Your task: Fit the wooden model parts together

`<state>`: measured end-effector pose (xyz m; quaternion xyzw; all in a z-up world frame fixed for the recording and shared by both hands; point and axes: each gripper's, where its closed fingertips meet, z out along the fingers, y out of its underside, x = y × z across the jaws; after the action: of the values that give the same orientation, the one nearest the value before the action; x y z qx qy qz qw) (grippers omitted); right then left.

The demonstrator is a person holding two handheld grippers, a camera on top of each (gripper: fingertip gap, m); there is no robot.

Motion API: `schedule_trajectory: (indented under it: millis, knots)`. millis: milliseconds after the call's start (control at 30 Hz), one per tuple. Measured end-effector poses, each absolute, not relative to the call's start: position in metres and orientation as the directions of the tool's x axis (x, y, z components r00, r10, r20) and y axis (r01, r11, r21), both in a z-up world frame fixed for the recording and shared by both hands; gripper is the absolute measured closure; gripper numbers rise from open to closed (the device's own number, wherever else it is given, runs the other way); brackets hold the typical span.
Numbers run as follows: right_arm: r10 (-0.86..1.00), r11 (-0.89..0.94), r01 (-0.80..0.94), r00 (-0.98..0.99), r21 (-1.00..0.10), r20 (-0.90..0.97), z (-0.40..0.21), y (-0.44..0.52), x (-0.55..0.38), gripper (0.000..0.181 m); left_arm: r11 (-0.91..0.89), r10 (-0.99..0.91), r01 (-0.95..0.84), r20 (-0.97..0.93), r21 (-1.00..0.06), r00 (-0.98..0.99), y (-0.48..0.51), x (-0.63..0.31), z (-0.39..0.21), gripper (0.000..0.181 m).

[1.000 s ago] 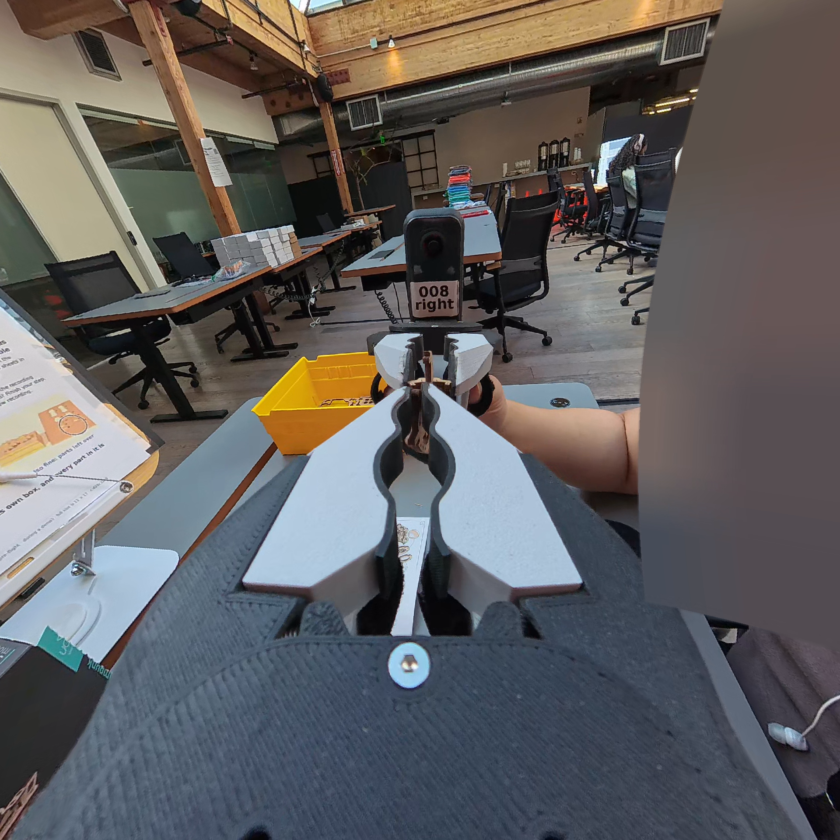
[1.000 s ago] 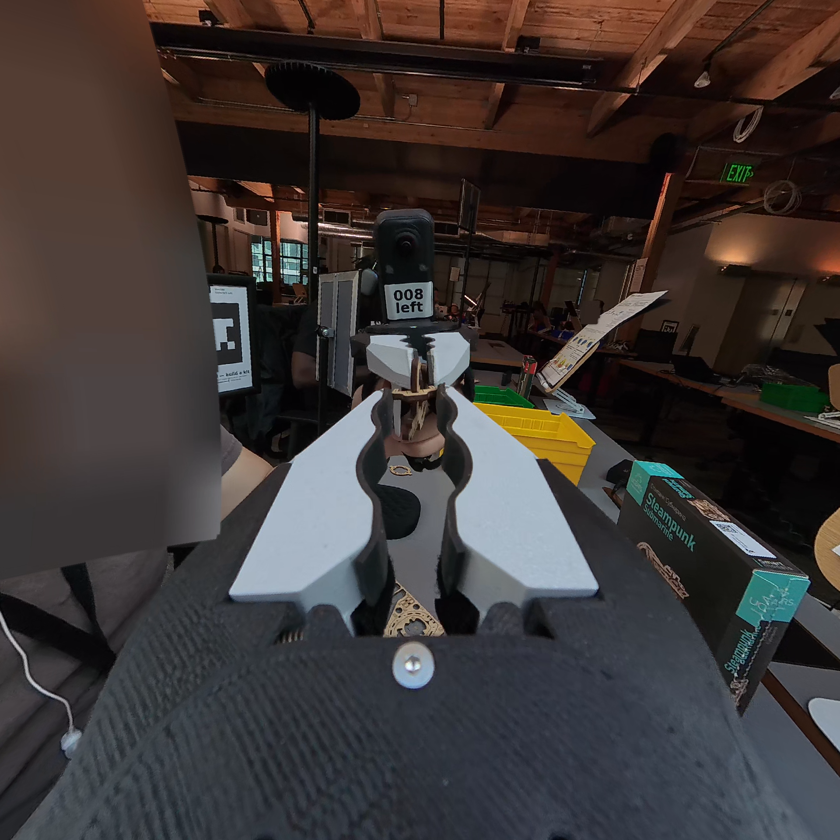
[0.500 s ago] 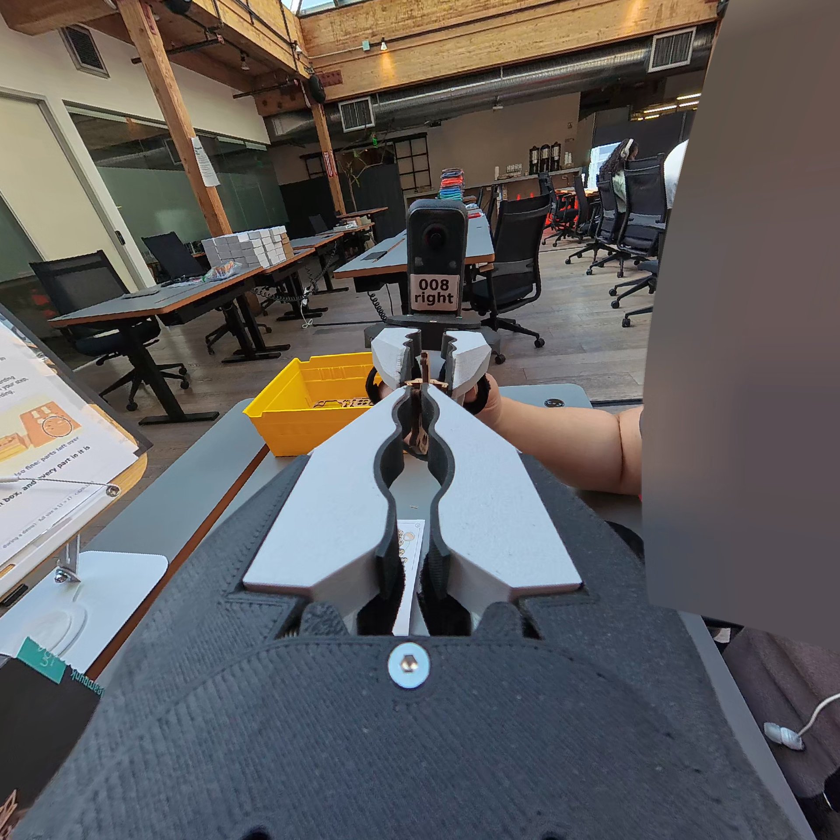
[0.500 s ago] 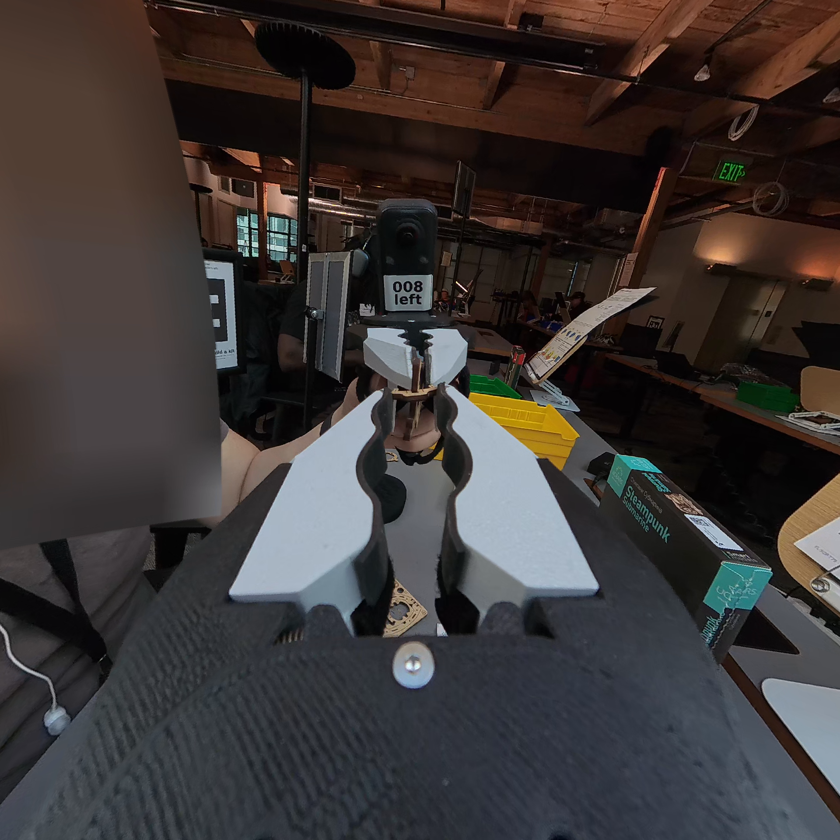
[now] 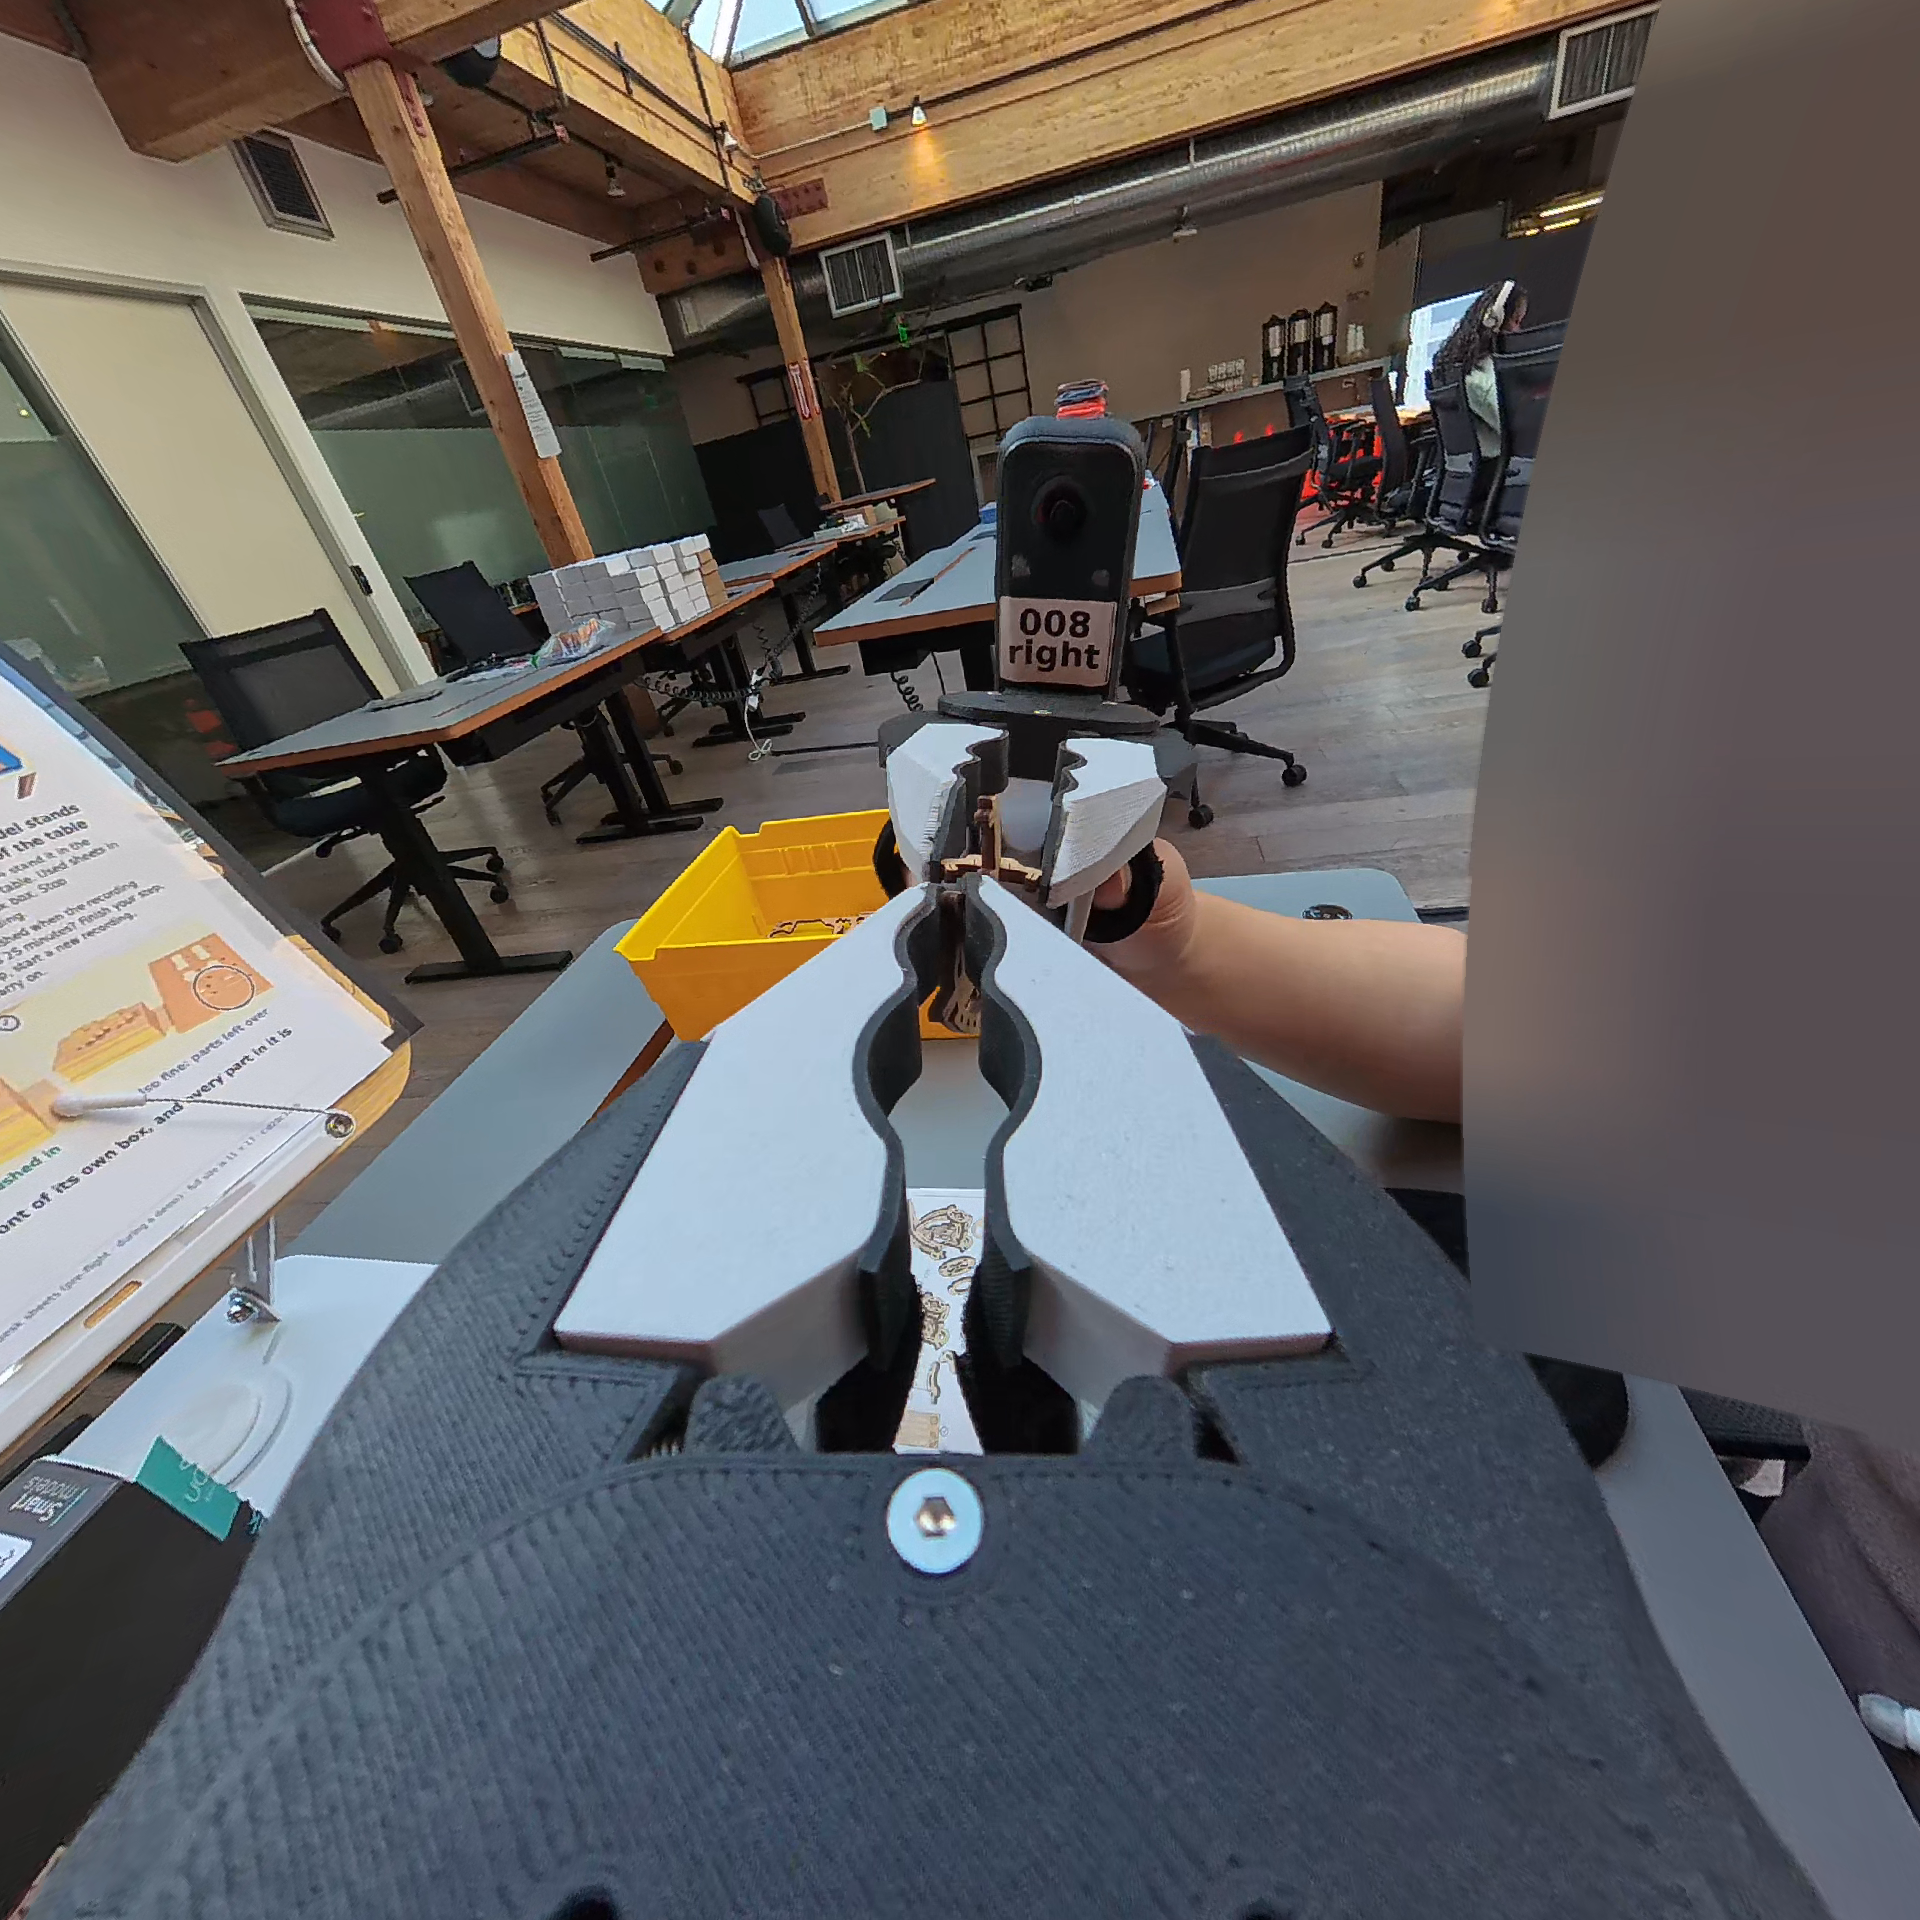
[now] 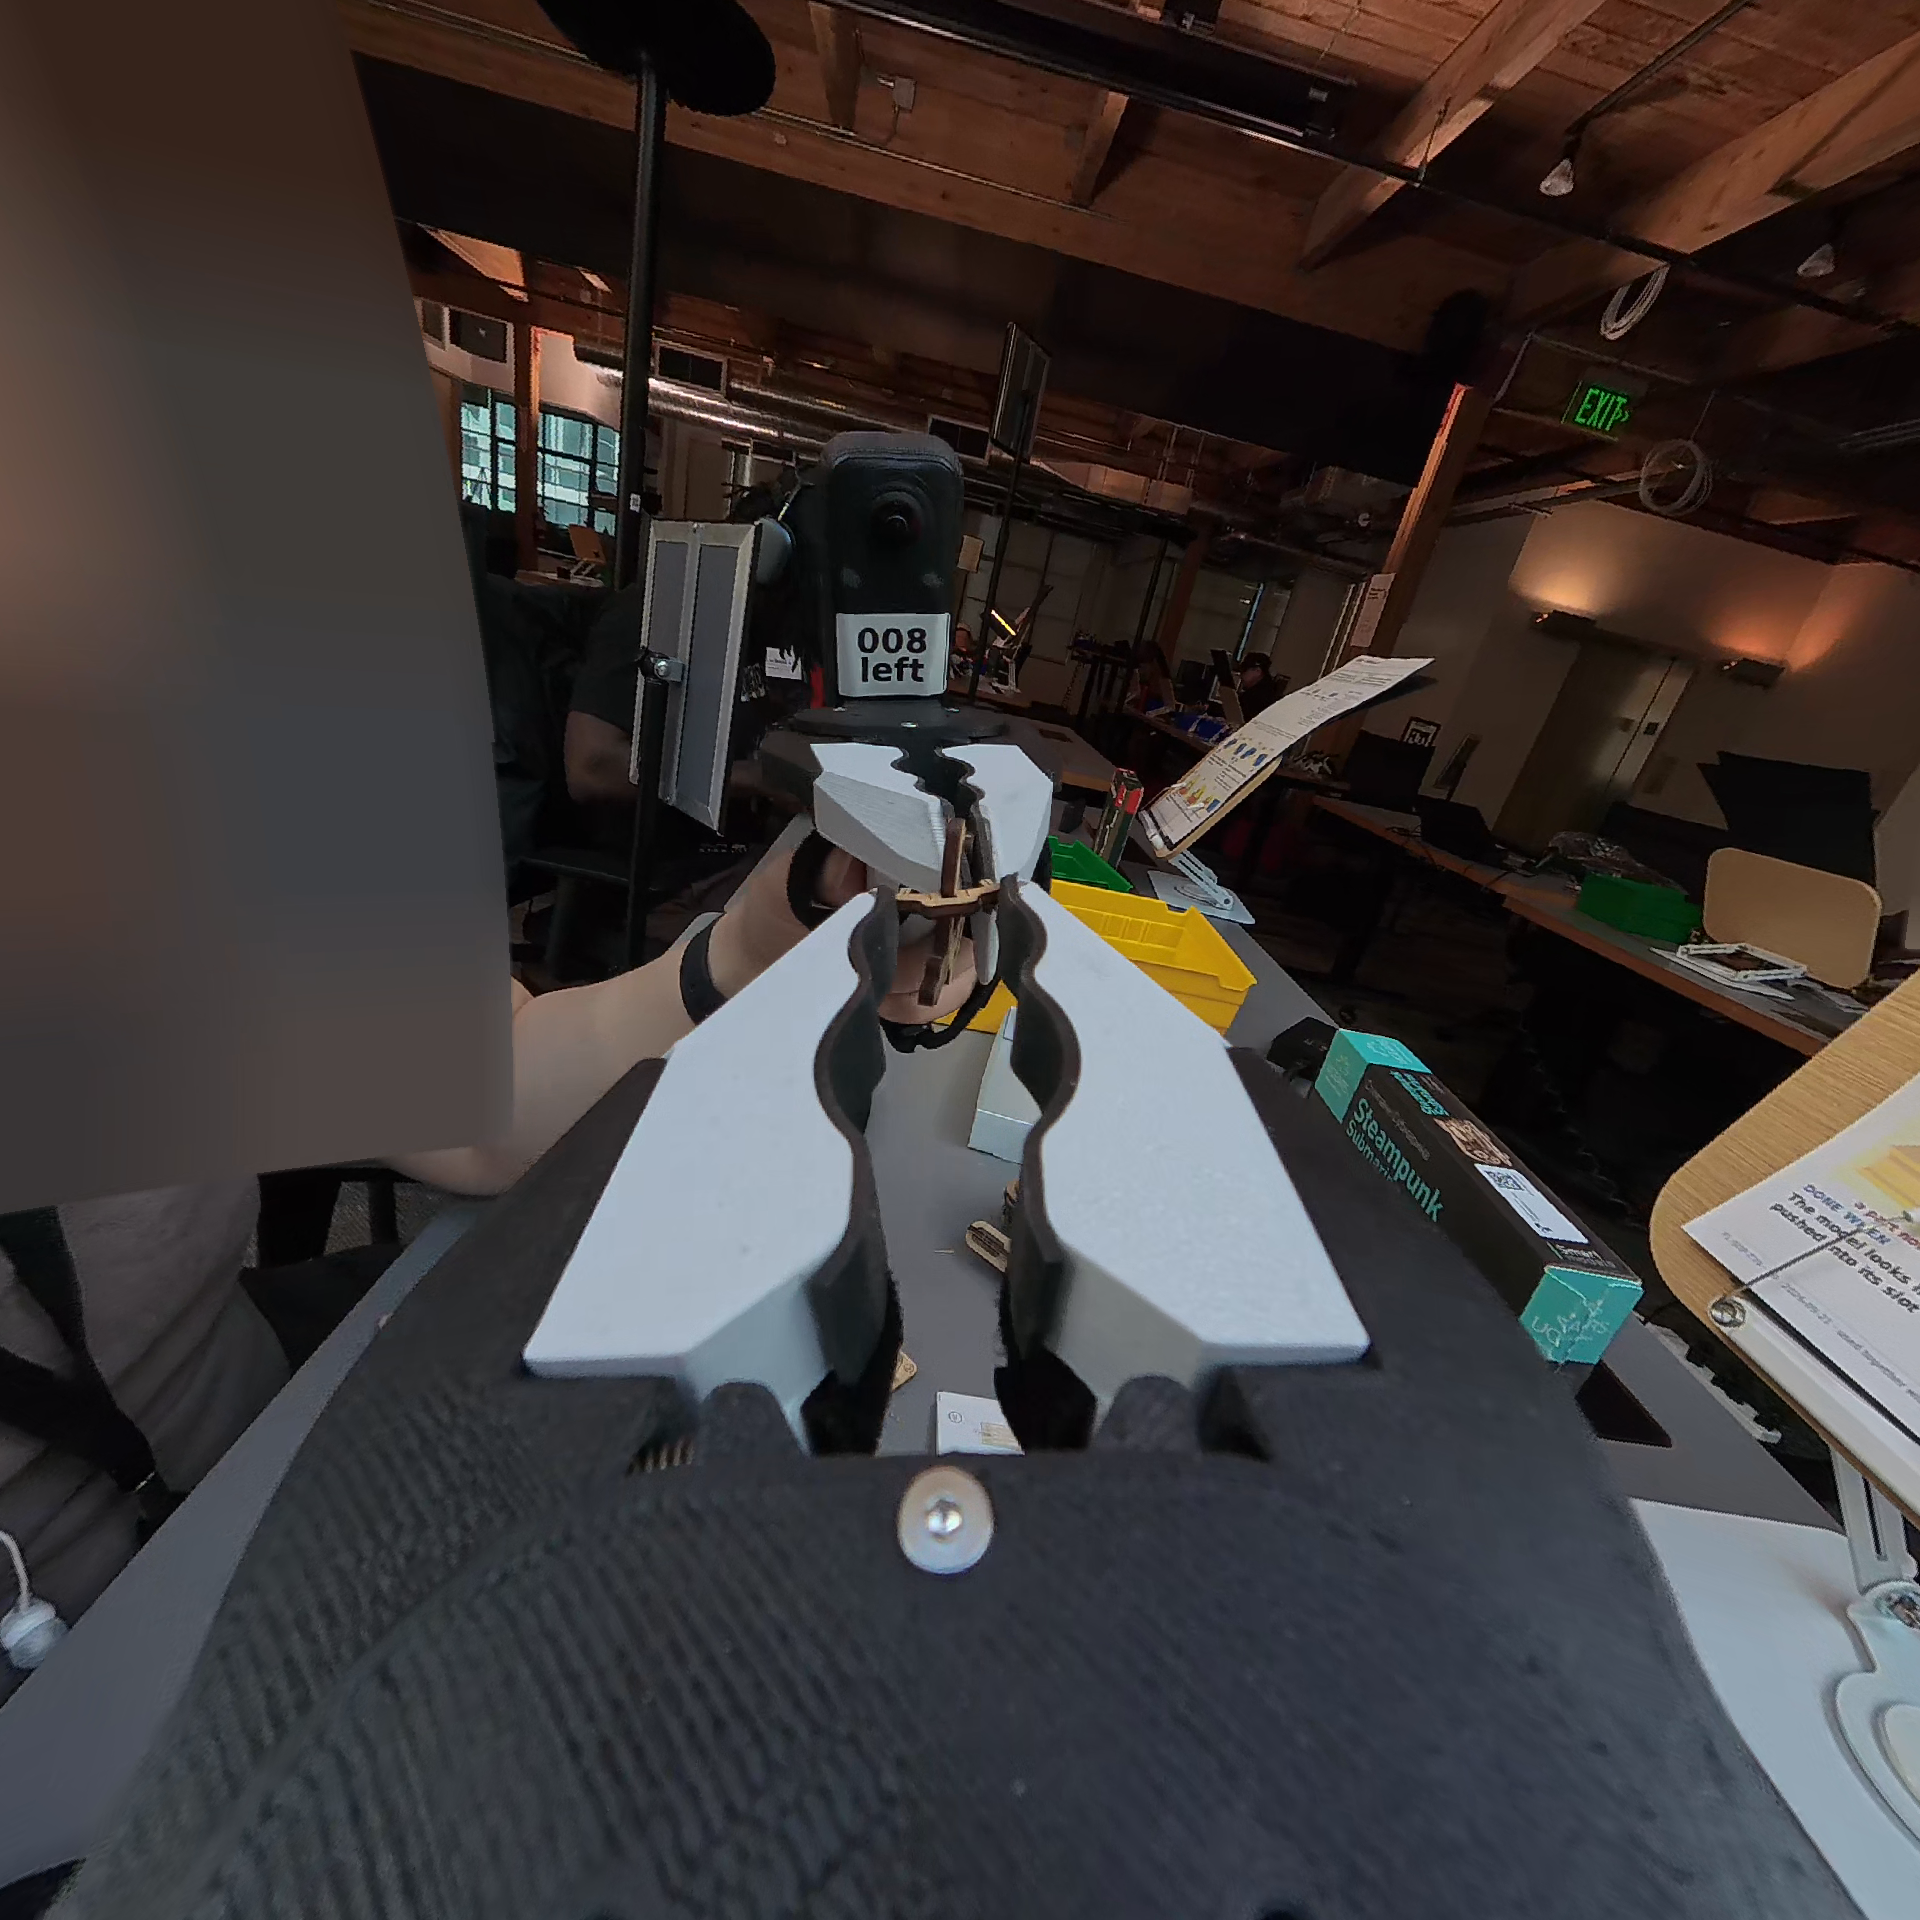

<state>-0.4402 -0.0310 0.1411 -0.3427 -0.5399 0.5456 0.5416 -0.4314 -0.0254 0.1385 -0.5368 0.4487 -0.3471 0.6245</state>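
Wooden parts sit pinched tip to tip above the desk [image 5: 499, 1101]. Left tongs [image 5: 961, 914] are closed on a dark flat wooden piece [image 5: 958, 977] that stands on edge between their tips. Right tongs [image 6: 940, 899] face them head-on, nearly closed, clamped on a small wooden cross piece [image 6: 951, 896] that lies level. In the left wrist view the two pieces touch where the tips meet; whether one is seated in the other, I cannot tell.

Containers: yellow bin [image 5: 748, 925] on the desk just behind the left tongs' tips, with flat wooden cut-outs lying inside. Green bin [image 6: 1081, 862] just beyond it in the right wrist view; contents not visible.

Around: dark kit box [image 6: 1455, 1184] with teal ends lies on the desk right of the right tongs. Instruction sheet on a tilted stand [image 5: 135, 1039] at the left tongs' left. Loose wooden bits [image 6: 987, 1242] and a printed sheet [image 5: 940, 1309] lie on the desk beneath the tongs. Person's forearm [image 5: 1309, 1008] reaches across behind the meeting tips.
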Motion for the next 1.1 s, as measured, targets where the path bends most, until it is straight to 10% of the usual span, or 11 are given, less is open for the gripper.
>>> schedule_trajectory:
  millis: [1100]
  knots:
    - [0.960, 0.227, -0.223, -0.110, -0.948, 0.256, 0.145, -0.027, -0.438, 0.164, 0.207, -0.875, -0.044, -0.205, -0.977, 0.438, -0.016, -0.428, 0.139, 0.180]
